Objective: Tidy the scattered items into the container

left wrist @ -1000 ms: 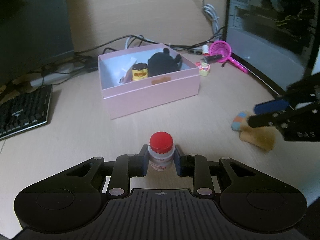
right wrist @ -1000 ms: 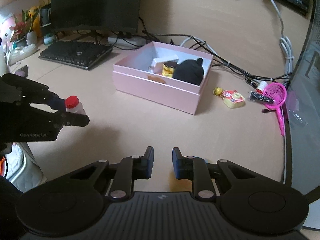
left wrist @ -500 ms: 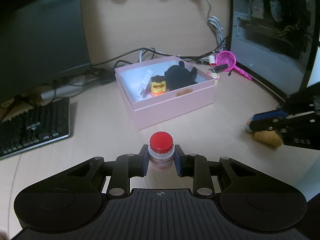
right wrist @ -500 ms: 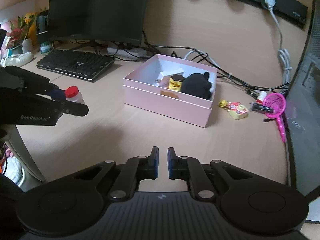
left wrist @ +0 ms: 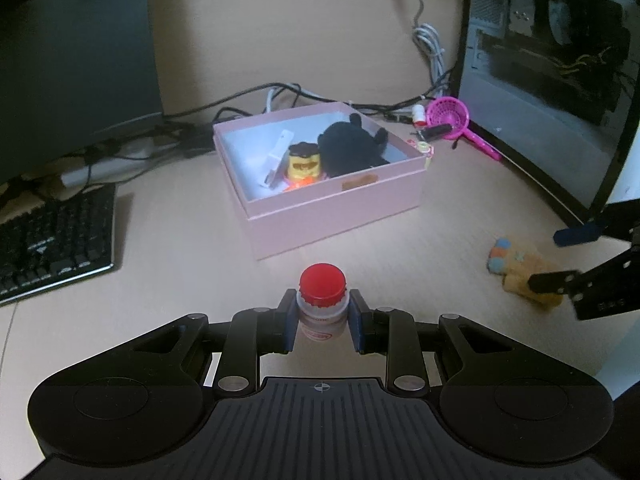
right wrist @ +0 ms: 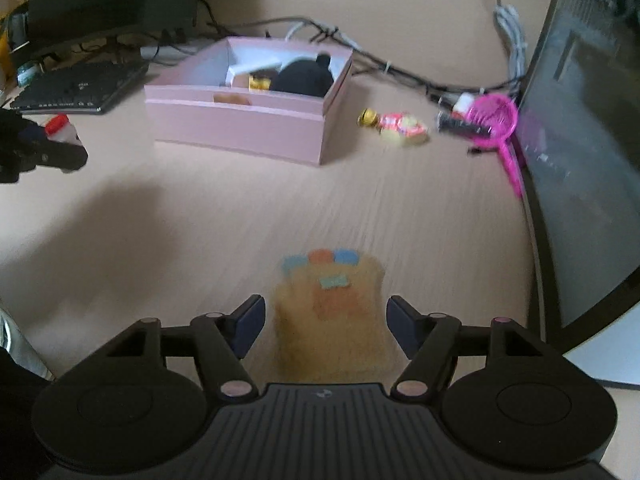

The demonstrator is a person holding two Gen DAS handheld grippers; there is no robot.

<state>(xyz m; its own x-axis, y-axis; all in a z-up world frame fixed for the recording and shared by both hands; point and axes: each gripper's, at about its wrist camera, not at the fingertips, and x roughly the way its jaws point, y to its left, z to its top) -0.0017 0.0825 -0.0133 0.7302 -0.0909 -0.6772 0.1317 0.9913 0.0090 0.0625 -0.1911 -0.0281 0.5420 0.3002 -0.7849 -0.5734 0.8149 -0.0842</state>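
At the bottom centre of the right wrist view, the right hand-held gripper [right wrist: 325, 322] is opening its jaws on either side of one tan plush toy [right wrist: 330, 312], which lies on the surface directly between the fingers – long axis running away toward the top of the frame, nothing yet pressing on it. The left hand-held gripper [left wrist: 322, 322] is clamped on one small red-capped bottle [left wrist: 322, 308], upright, with one pink box [left wrist: 336, 208] just ahead, above centre. The box holds one black plush, one yellow jar and one white item – a few small toys lie at upper right.
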